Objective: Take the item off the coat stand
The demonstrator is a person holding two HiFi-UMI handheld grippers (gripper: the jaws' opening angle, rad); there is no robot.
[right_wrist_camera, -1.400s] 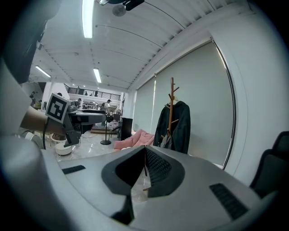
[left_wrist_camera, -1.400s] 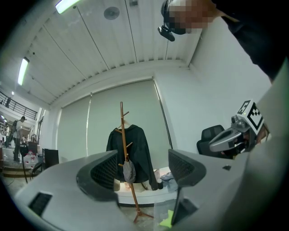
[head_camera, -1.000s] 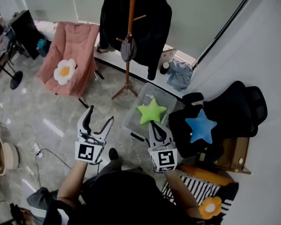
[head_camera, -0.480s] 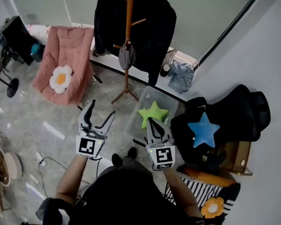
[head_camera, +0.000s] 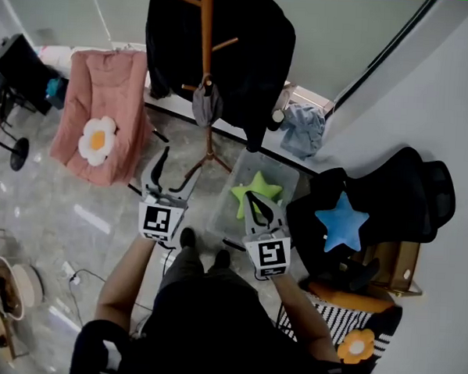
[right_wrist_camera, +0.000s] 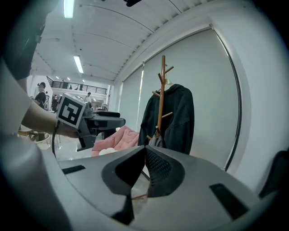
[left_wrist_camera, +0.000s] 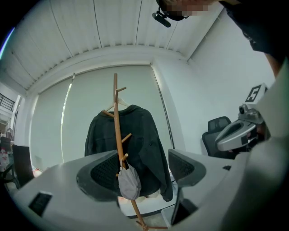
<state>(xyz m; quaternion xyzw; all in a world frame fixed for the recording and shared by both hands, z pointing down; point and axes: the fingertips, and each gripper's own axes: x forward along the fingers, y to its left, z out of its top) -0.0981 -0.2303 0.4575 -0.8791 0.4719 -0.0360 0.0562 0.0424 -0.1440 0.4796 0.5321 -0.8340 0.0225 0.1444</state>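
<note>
Two jaw pairs: left gripper [left_wrist_camera: 142, 176] spread apart with nothing in it; right gripper [right_wrist_camera: 144, 167] pressed together, empty.
Between the left jaws: grey cap [left_wrist_camera: 129, 182] framed far off, hanging on a low peg of the coat stand [left_wrist_camera: 116, 103], with the black jacket [left_wrist_camera: 146, 144] behind it.
Changed: the stand is nearer than a second ago, and the left gripper has pushed ahead toward it.
Meaning: still the approach, probably aimed at the cap; nothing touched yet.

A black jacket [head_camera: 252, 58] and a grey cap [head_camera: 207, 104] are seen on the brown wooden coat stand [head_camera: 204, 32]. A white, yellow-centred flower [head_camera: 98, 136] is shown on the pink chair [head_camera: 99, 81]. A green star [head_camera: 258, 183] and a blue star [head_camera: 341, 225] are seen. Black-and-white square markers are borne by the left gripper [head_camera: 178, 168] and the right gripper [head_camera: 254, 199]
</note>
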